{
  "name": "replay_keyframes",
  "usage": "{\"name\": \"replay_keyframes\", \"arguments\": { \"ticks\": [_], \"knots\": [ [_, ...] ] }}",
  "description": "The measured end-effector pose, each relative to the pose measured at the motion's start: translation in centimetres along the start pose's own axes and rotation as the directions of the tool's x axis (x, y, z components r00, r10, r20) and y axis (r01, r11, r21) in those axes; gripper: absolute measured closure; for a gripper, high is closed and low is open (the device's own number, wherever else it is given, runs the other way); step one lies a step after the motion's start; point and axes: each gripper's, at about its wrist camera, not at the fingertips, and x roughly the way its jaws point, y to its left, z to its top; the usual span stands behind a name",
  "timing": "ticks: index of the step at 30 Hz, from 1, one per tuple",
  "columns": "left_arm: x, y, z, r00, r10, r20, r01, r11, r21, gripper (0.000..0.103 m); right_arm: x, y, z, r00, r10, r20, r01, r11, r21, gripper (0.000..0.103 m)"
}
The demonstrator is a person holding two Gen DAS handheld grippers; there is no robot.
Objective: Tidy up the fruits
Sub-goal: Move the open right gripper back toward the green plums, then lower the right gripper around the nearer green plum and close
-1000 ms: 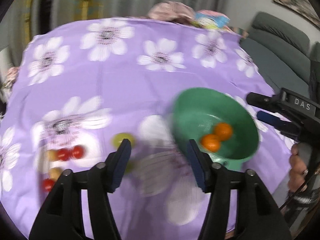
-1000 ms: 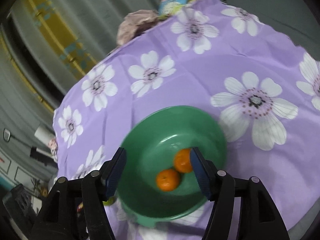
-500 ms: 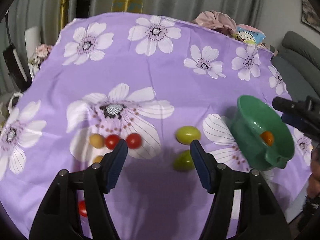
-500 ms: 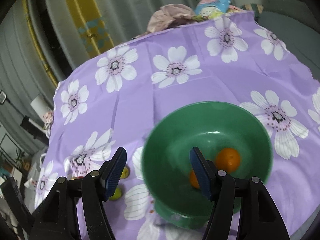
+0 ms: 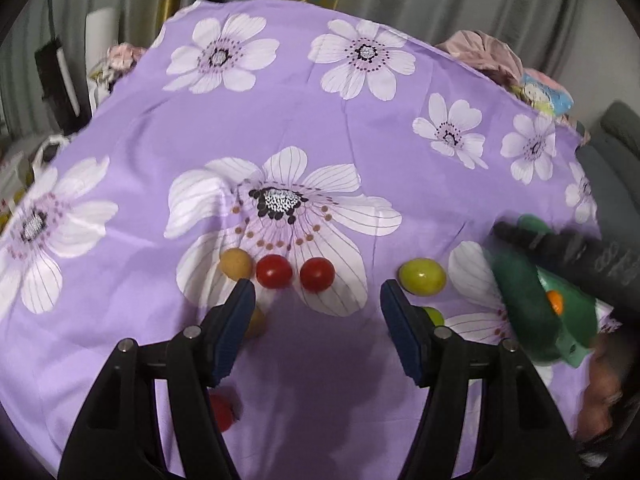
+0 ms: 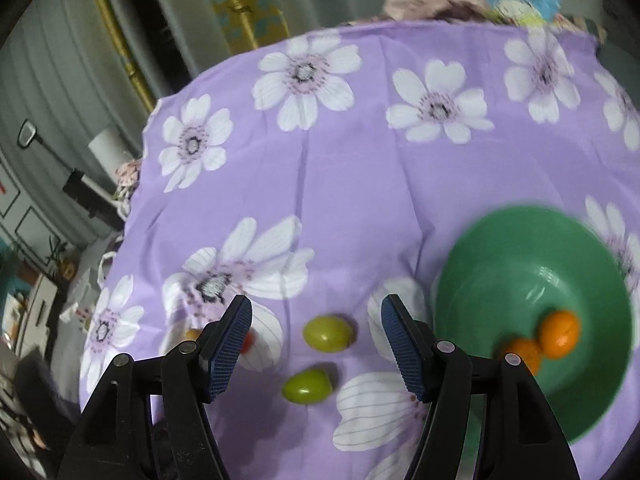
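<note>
A round table under a purple cloth [image 5: 304, 128] printed with white flowers fills both views, with grey curtains behind it and a heap of soft things at its far edge.

By the look of it the sorting is only started. 2 orange fruits [image 6: 559, 333] lie in the green bowl [image 6: 520, 248] at the right of the table. Everything else sits loose on the cloth: 2 green fruits [image 6: 328, 333] just left of the bowl, and further left a row made of 1 yellow fruit [image 5: 236, 264] and 2 red fruits [image 5: 274, 271]. At least 6 pieces, perhaps more, are left to deal with.

The left gripper [image 5: 316, 300] hangs above the cloth with its jaws apart and nothing between the blue pads; it faces the bare patch between the red pair and the green pair. The right gripper [image 6: 316, 320] is likewise spread and empty, with both green fruits framed in its gap but apart from the pads.

The left wrist view shows the full red and yellow row, plus another yellow fruit [image 5: 256, 322] and another red one [image 5: 222, 416] half hidden behind the left finger. It shows the bowl only side-on, with 1 orange peeping out. The right wrist view looks straight into the bowl and shows both oranges, yet gives only blurred hints of the red and yellow group.
</note>
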Motion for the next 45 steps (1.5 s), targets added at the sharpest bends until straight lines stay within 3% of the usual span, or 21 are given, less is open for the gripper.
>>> {"name": "replay_keyframes", "arguments": {
  "ticks": [2,8,12,16,22,28,37,45],
  "knots": [
    [-0.1,0.2,0.0,1.0,-0.003,0.0,0.003,1.0,-0.021,0.038,1.0,-0.2,-0.3,0.999,-0.045,-0.018,0.045,0.999,-0.028,0.036],
    [0.1,0.2,-0.2,1.0,0.03,0.0,-0.03,0.999,-0.03,0.038,1.2,-0.6,-0.2,1.0,-0.002,-0.02,0.002,1.0,-0.002,0.036],
    [0.2,0.4,-0.1,1.0,0.031,-0.002,-0.031,0.999,-0.037,0.037,2.7,-0.3,-0.6,0.998,-0.024,-0.061,0.022,0.999,-0.033,0.036],
    [0.3,0.6,-0.1,0.999,0.041,-0.012,-0.041,0.998,-0.036,0.037,2.9,0.8,-1.0,0.997,-0.062,-0.045,0.058,0.994,-0.098,0.036],
    [0.4,0.9,-0.1,0.997,0.066,-0.025,-0.067,0.997,-0.033,0.037,2.4,0.5,-0.9,0.999,0.007,-0.053,-0.011,0.997,-0.071,0.036],
    [1.3,1.4,-0.5,0.987,0.137,-0.083,-0.139,0.99,-0.02,0.037,2.9,1.2,-1.1,0.986,0.129,-0.109,-0.138,0.988,-0.076,0.036],
    [2.1,0.1,-1.3,0.986,0.085,-0.144,-0.084,0.996,0.012,0.039,5.6,1.4,-2.3,0.946,0.148,-0.289,-0.161,0.987,-0.024,0.04],
    [2.6,-2.6,-2.2,0.989,0.027,-0.149,-0.016,0.997,0.073,0.039,5.9,0.7,-2.4,0.933,0.192,-0.303,-0.191,0.981,0.034,0.045]
  ]
}}
